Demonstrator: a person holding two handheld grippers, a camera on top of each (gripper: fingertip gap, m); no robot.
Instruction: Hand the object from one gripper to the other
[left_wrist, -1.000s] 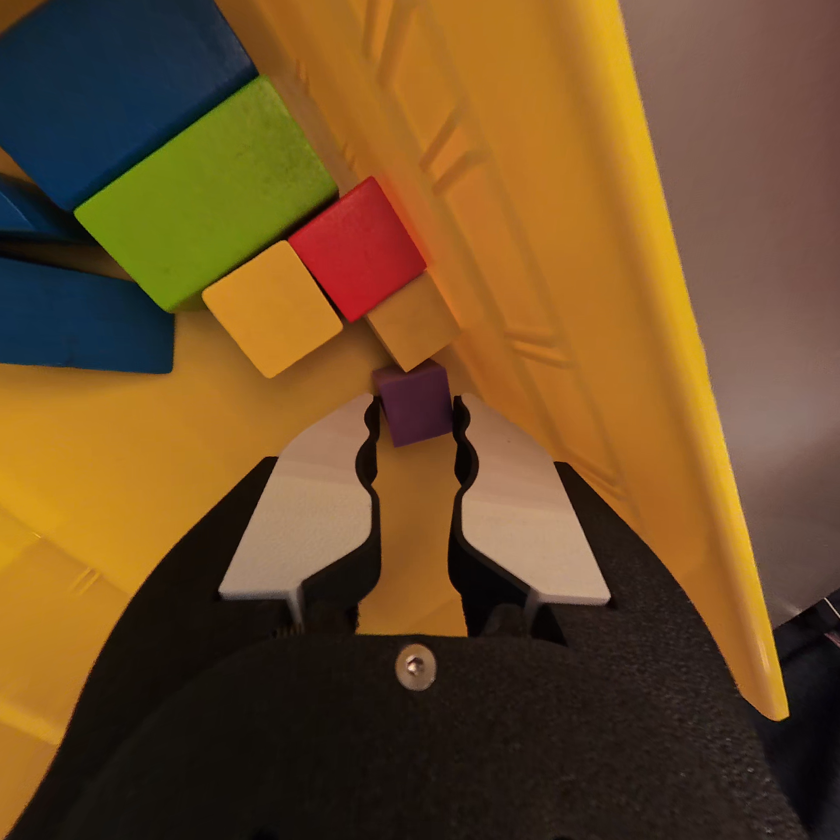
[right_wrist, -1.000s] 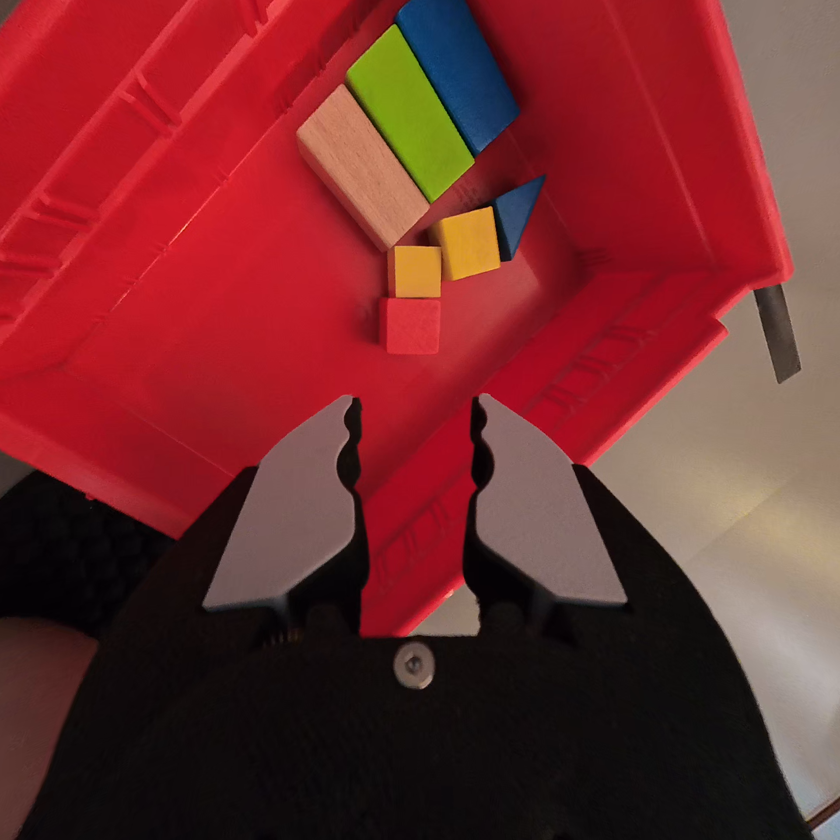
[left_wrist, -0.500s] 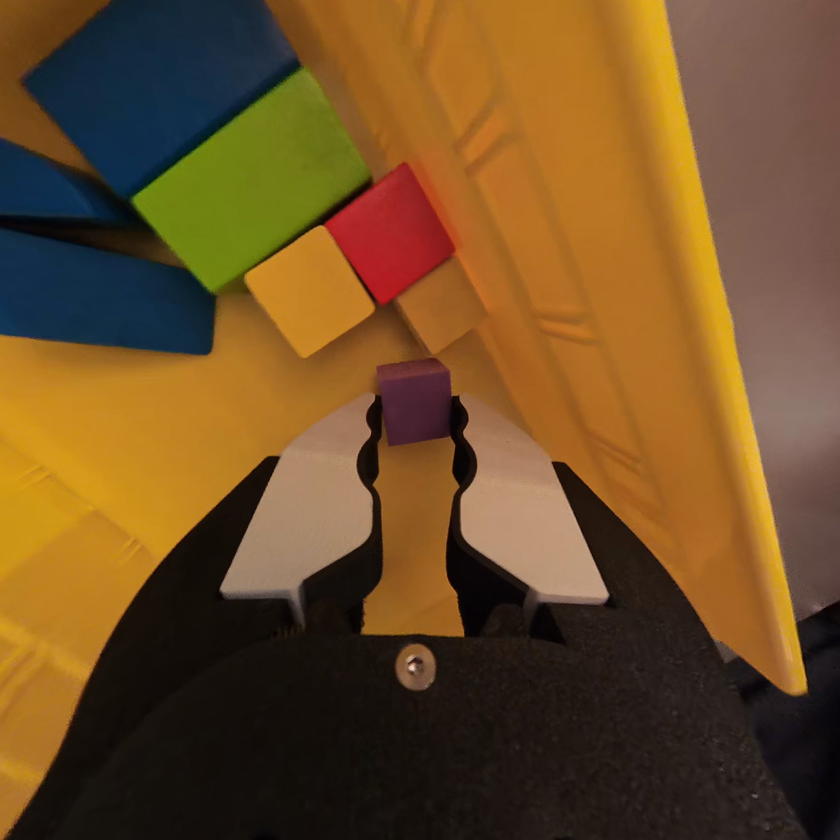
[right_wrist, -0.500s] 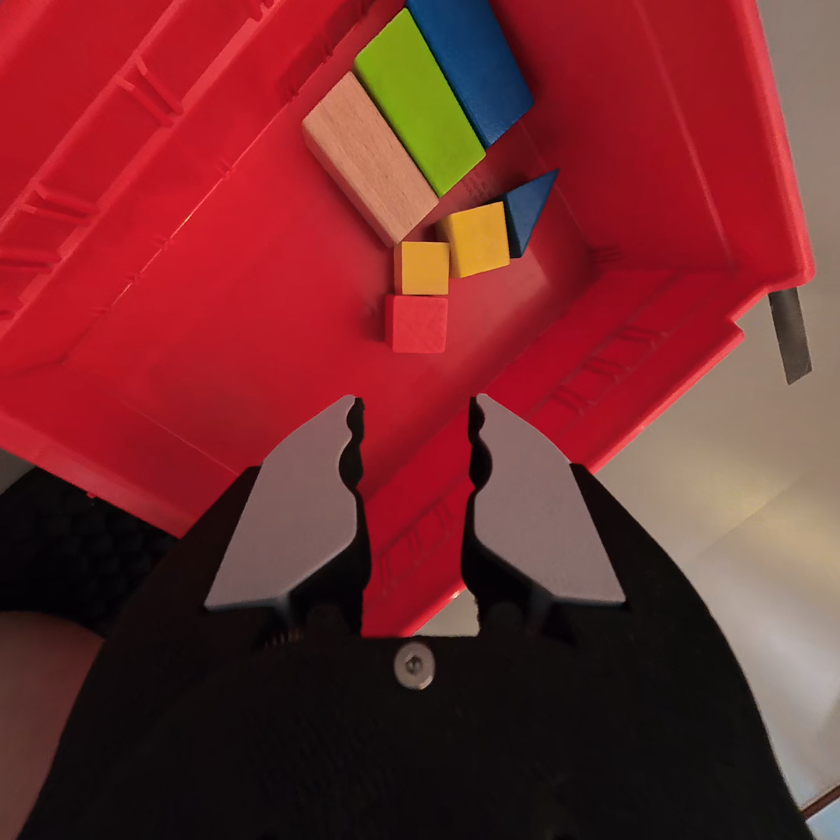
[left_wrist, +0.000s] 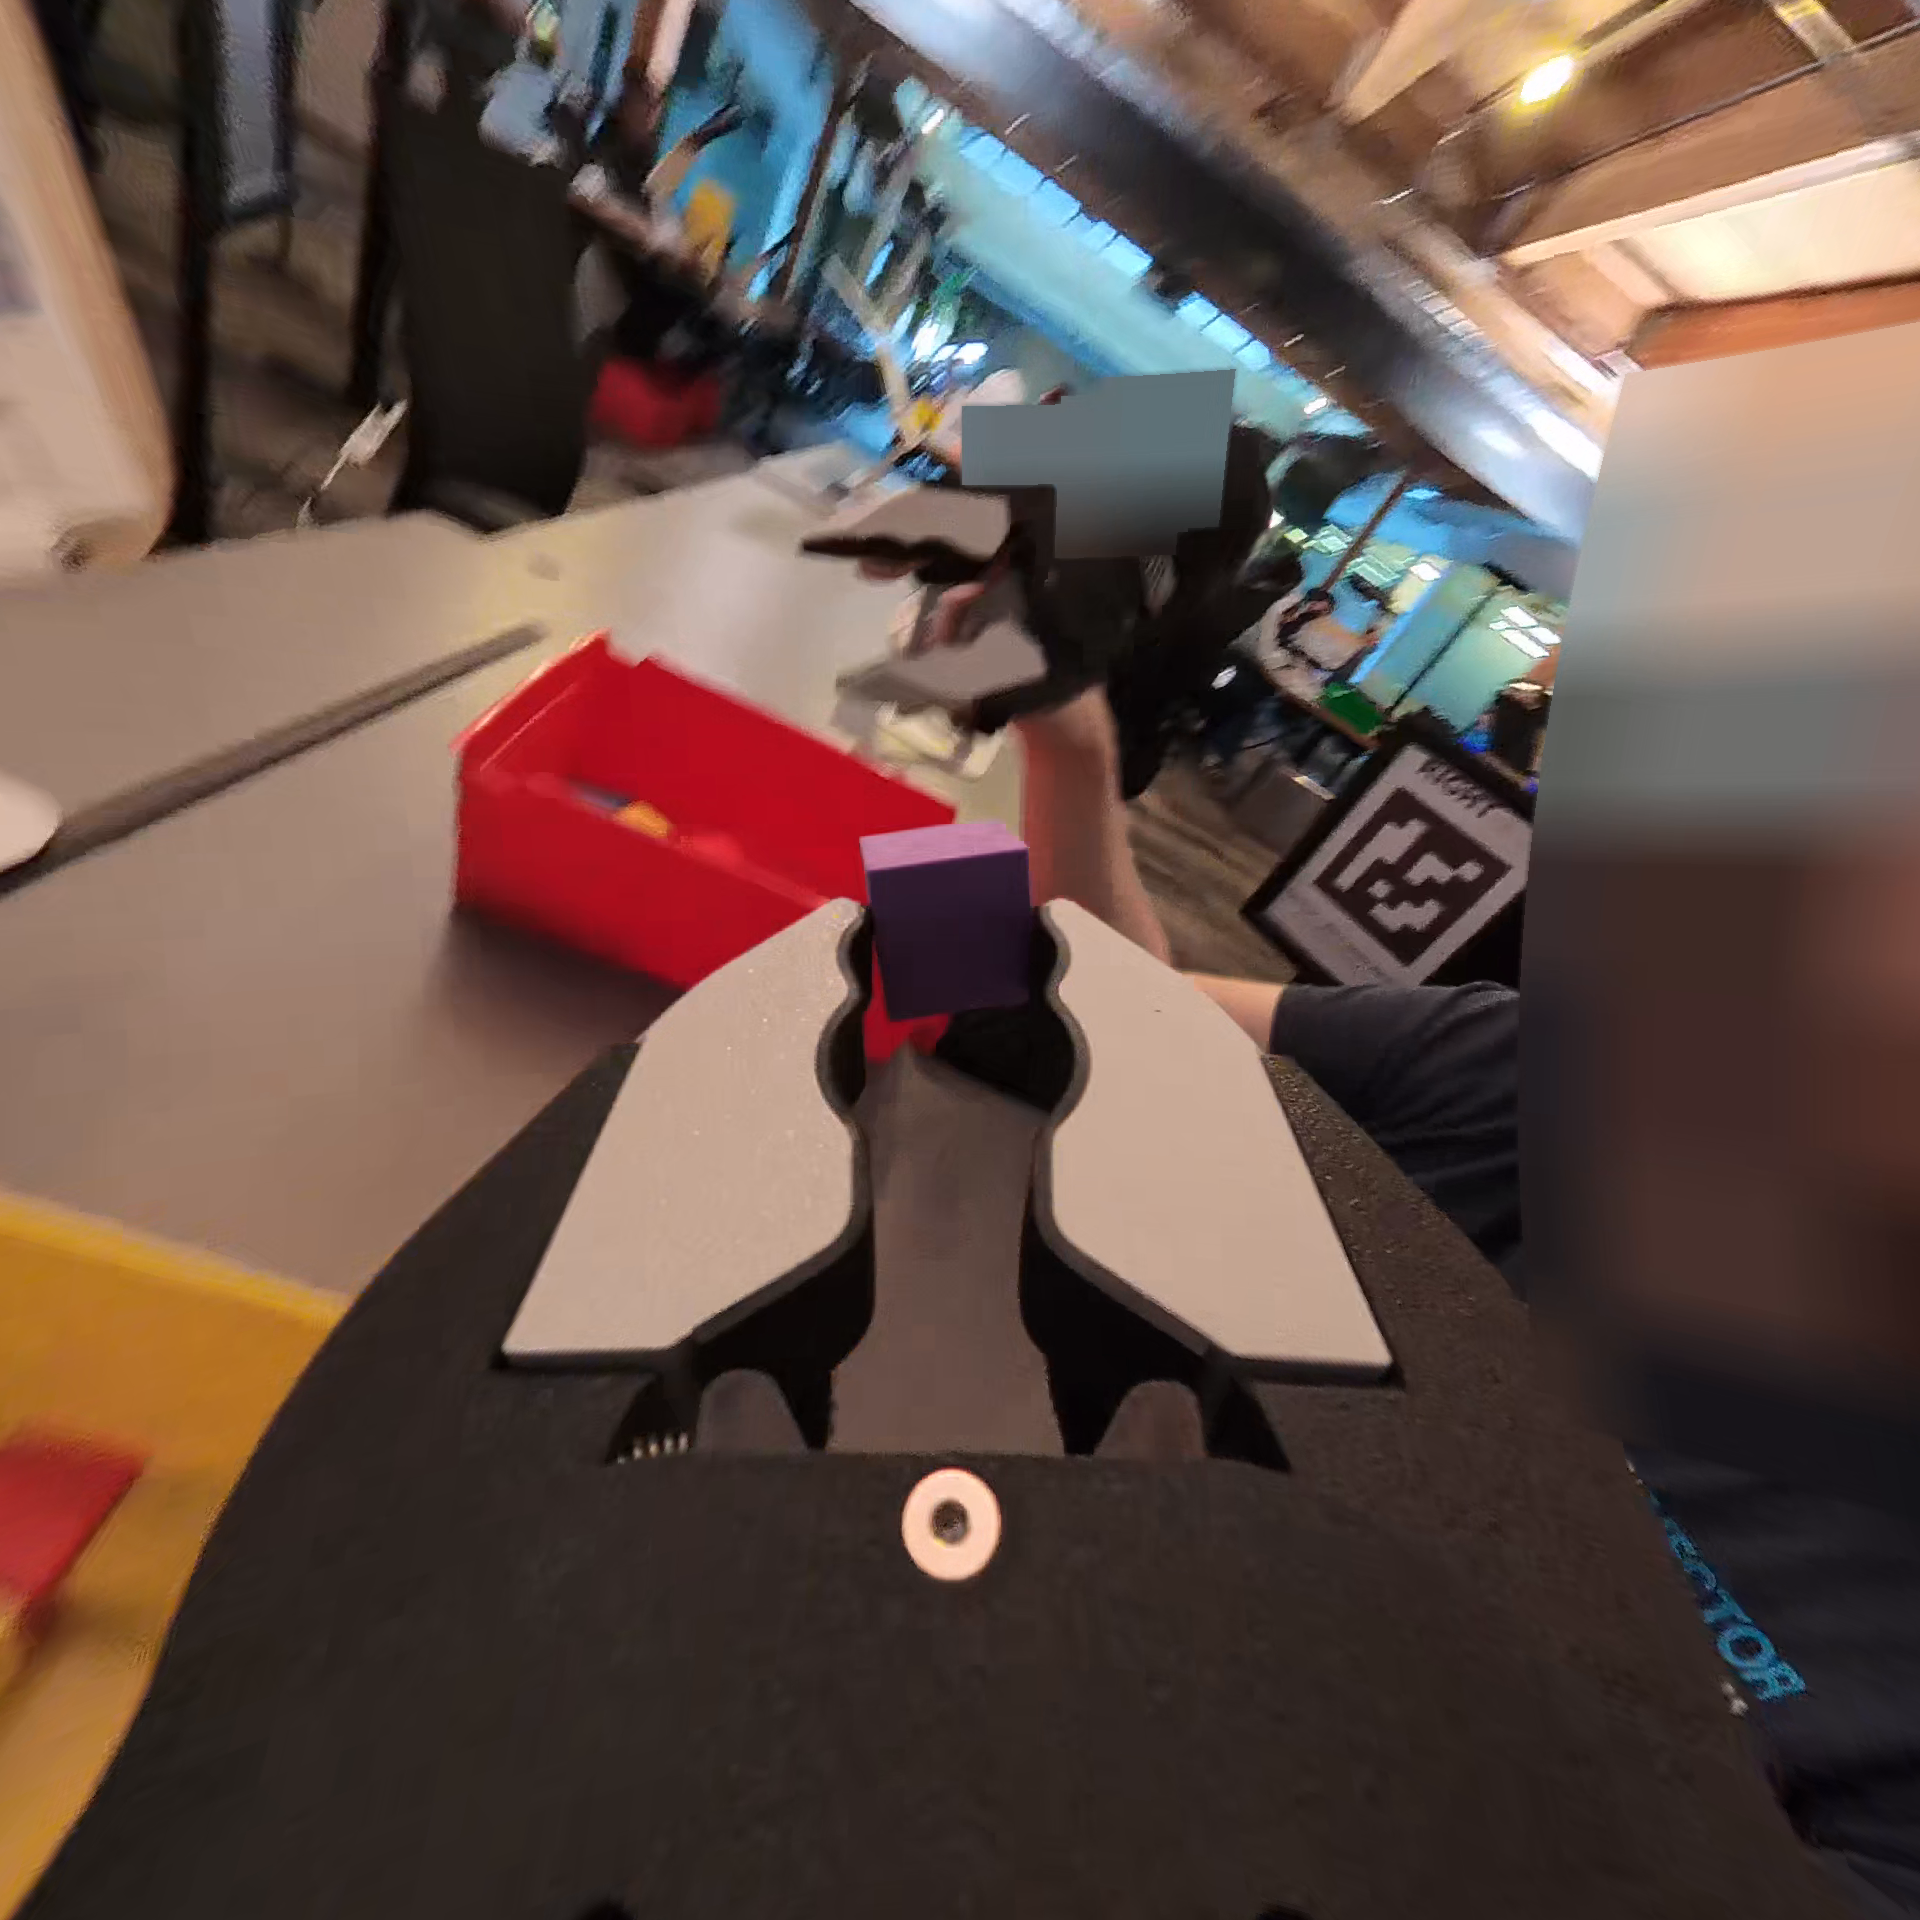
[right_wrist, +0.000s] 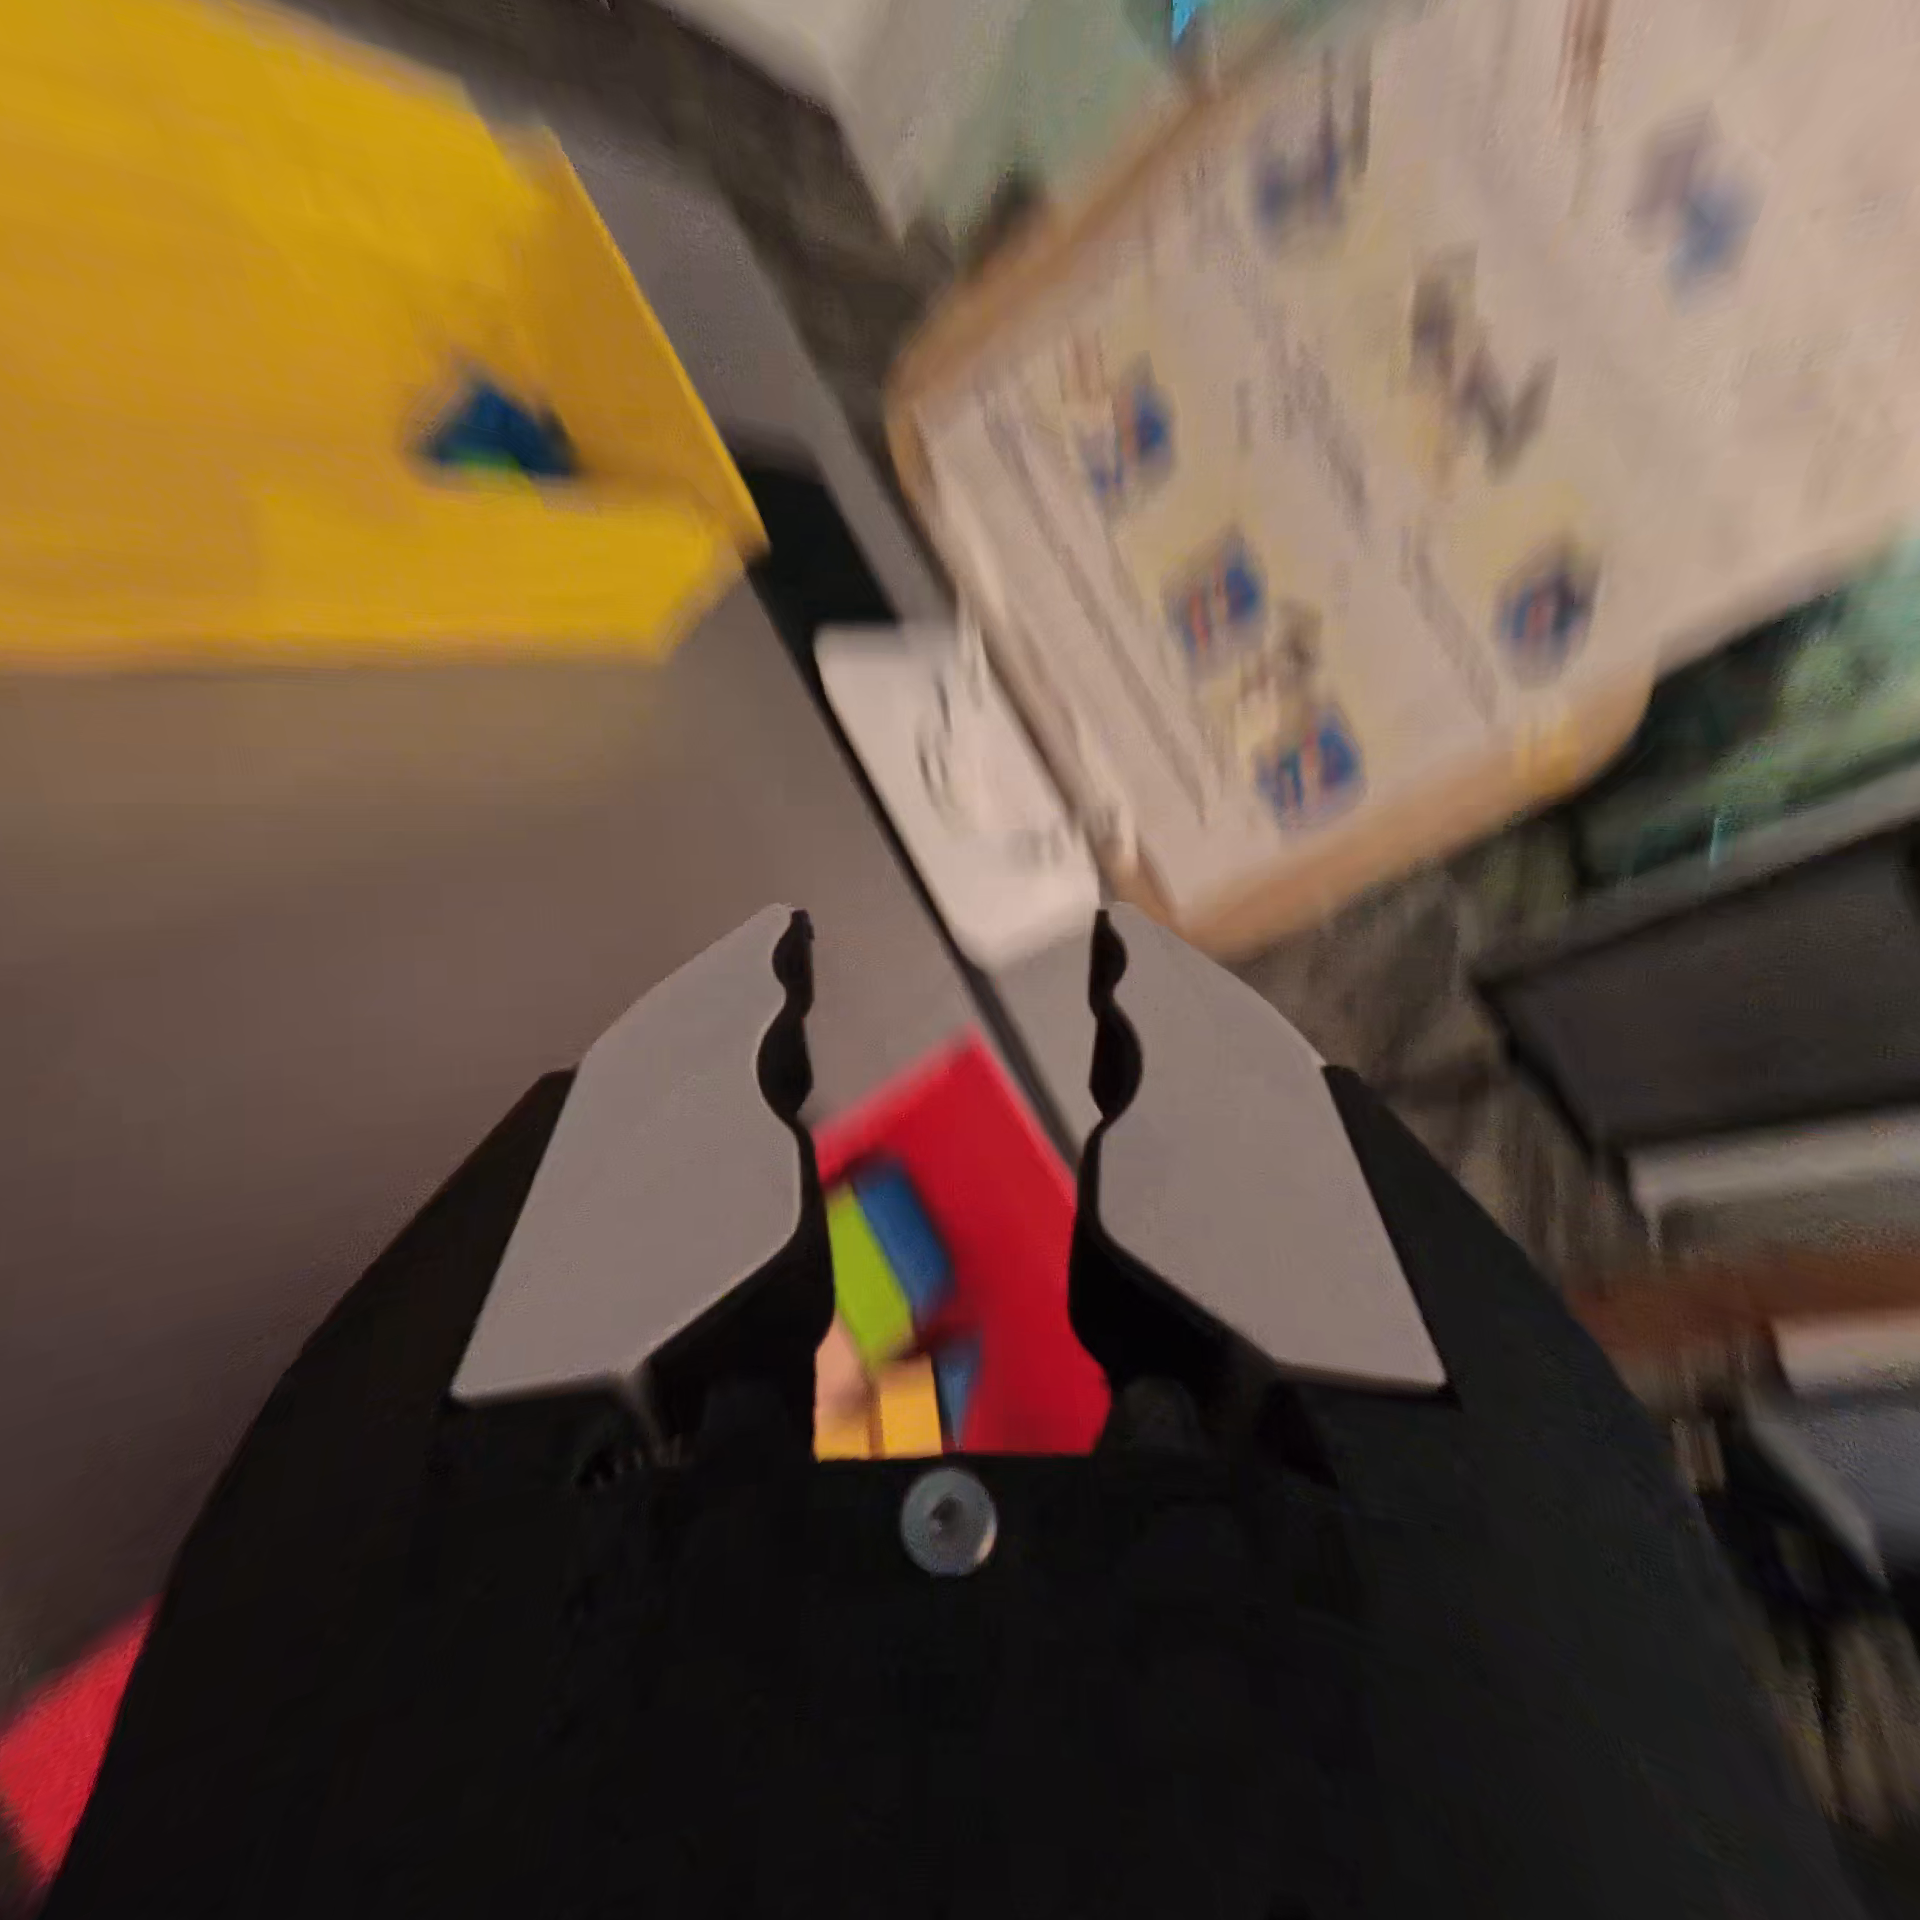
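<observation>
My left gripper (left_wrist: 951, 920) is shut on a small purple cube (left_wrist: 948, 916), held at its fingertips in the air above the grey table (left_wrist: 260, 935). My right gripper (right_wrist: 945, 920) is open and empty, raised above the table. It also shows in the left wrist view (left_wrist: 940, 613), far off, held in a person's gloved hand, beyond the red bin (left_wrist: 665, 821). The right wrist view is blurred by motion.
The red bin with coloured blocks also shows between the right fingers (right_wrist: 956, 1226). The yellow bin lies at lower left (left_wrist: 114, 1351) and upper left in the right wrist view (right_wrist: 260, 416). A person's arm and dark sleeve (left_wrist: 1392, 1060) are at right. A cardboard box (right_wrist: 1403, 468) stands beyond the table edge.
My left gripper lifted the purple cube out of the yellow bin and swung up toward the red bin. My right gripper swung up from over the red bin, still open.
</observation>
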